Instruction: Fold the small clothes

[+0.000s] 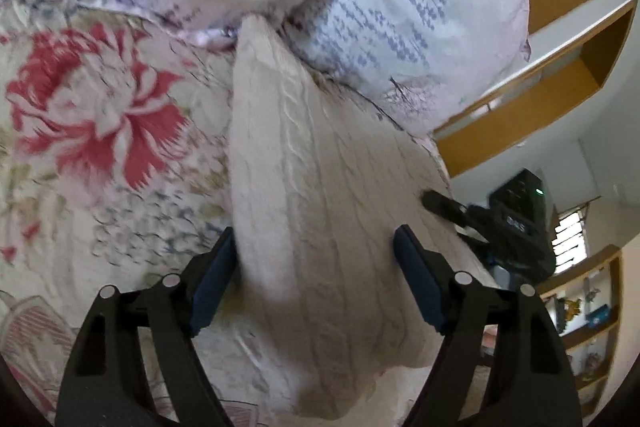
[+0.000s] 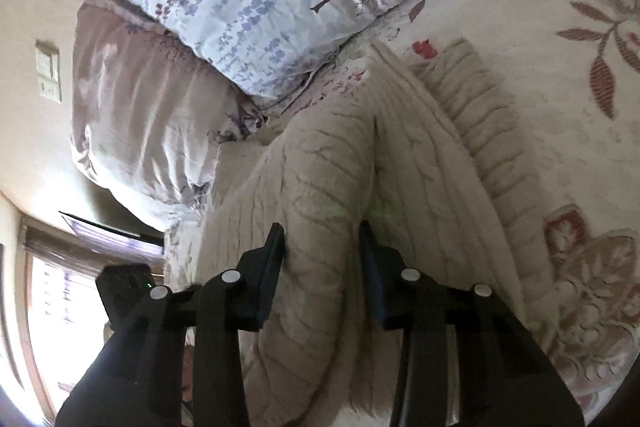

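Observation:
A cream cable-knit sweater [image 1: 320, 187] lies on the flowered bedspread [image 1: 92, 107], its far end tucked under the pillows. My left gripper [image 1: 316, 273] hangs over its near part, open wide; the knit lies between the blue pads without being pinched. In the right wrist view the sweater [image 2: 420, 155] shows a raised fold and a ribbed hem toward the right. My right gripper [image 2: 322, 251] straddles that fold, and both pads press into the knit. The right gripper's black finger [image 1: 438, 203] shows at the sweater's right edge in the left wrist view.
Two pillows, a pale blue flowered one [image 1: 420, 27] and a mauve one [image 2: 144, 107], are stacked at the head of the bed against the sweater's far end. Wooden shelves [image 1: 560, 67] hang on the wall beyond. A window [image 2: 60, 307] is at the left.

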